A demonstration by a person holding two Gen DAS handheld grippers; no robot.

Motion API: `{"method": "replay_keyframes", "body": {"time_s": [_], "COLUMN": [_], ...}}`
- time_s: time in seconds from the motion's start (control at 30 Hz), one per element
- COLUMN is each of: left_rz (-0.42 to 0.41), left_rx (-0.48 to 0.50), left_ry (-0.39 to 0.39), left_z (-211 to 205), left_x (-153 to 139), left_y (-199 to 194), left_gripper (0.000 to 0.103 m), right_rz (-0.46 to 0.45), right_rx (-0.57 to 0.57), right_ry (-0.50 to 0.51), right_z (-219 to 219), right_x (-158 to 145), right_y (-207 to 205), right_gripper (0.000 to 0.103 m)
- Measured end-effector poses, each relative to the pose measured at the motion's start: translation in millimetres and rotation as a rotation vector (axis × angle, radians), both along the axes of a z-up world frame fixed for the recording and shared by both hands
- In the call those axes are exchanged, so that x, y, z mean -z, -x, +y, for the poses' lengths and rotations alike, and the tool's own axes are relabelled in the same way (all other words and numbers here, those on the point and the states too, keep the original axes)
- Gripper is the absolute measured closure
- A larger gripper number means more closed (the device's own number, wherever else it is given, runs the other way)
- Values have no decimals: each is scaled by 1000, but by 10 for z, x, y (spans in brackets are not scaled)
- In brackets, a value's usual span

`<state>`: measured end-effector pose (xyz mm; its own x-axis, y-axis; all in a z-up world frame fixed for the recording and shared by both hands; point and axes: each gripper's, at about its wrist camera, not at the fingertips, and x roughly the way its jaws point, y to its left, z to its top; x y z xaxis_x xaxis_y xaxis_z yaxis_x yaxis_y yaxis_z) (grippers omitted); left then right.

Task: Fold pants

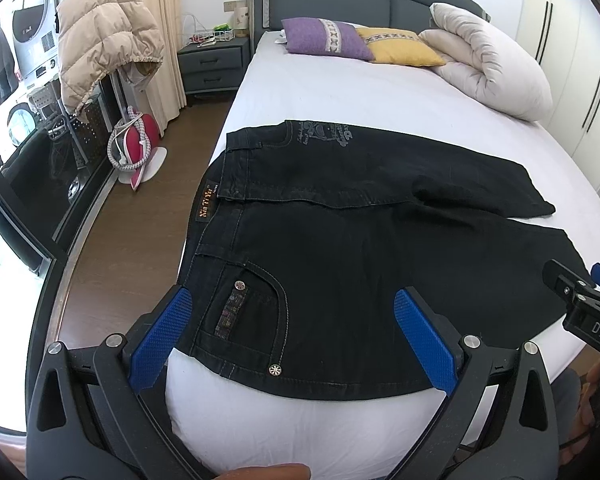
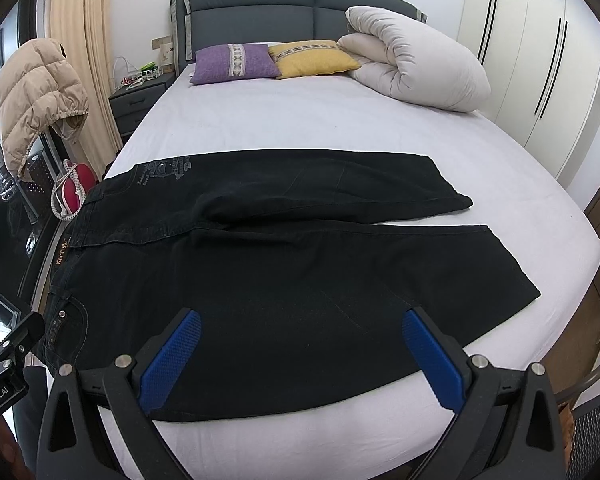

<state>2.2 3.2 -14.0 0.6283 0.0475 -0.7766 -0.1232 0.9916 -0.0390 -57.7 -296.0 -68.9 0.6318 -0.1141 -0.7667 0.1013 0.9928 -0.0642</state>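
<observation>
Pants [image 2: 284,272] lay flat across the near end of the white bed [image 2: 300,120], waistband at its left edge, legs reaching right. We held our left gripper [image 1: 292,336] over the pocket corner and our right gripper [image 2: 300,356] over the near leg, both with jaws spread, gripping nothing. Bare sheet stretched beyond toward the pillows [image 2: 272,62].

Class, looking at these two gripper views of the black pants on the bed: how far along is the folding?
Done: the black pants lie spread flat on the white bed, waistband to the left, both legs apart. In hand: nothing; the left gripper and right gripper hover open above the near edge, gripping no cloth. Left: every fold, since no leg lies over the other.
</observation>
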Motion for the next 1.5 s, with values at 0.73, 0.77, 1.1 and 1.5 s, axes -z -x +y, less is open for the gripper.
{"method": "replay_keyframes", "body": {"time_s": [0.73, 0.77, 1.1, 1.5], "left_rz": [3, 3, 1, 13], "left_rx": [0, 1, 11, 42], "left_ry": [-5, -6, -25, 34], "left_z": [-15, -16, -38, 52], "left_x": [15, 18, 7, 99], "left_y": [-1, 3, 8, -112], "left_gripper": [0, 0, 0, 0], "right_rz": [1, 1, 2, 20], "right_rx": [-1, -1, -3, -17], "right_ry": [0, 0, 0, 5], "right_z": [-1, -1, 4, 51], "right_x": [4, 4, 14, 93], "right_y": [-6, -5, 9, -58], "right_gripper": [0, 0, 0, 0]}}
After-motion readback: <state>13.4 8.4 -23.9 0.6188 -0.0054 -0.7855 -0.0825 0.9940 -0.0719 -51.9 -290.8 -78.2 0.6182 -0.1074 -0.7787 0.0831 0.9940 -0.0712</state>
